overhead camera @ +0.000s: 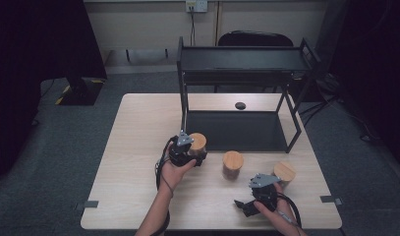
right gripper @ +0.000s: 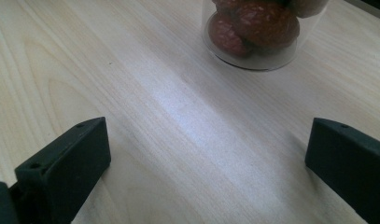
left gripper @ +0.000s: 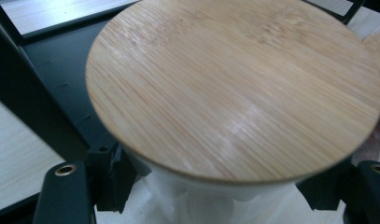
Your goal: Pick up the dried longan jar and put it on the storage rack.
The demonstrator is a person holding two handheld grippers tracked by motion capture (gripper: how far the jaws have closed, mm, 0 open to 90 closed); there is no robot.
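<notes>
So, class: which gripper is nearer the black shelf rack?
Left. The left gripper holds a jar at the shelf rack's front corner; the right gripper sits near the table's front edge.

A pale wooden table (overhead camera: pixel 138 147) stood on grey carpet (overhead camera: pixel 65 147). A black metal shelf rack (overhead camera: pixel 242 61) rested on its far half, and a small dark round object (overhead camera: pixel 240 105) lay on the tabletop beneath the rack's upper shelf. A dark chair (overhead camera: pixel 254 38) stood behind the rack. A wall socket (overhead camera: pixel 196 5) with a cable sat on the back wall.
</notes>
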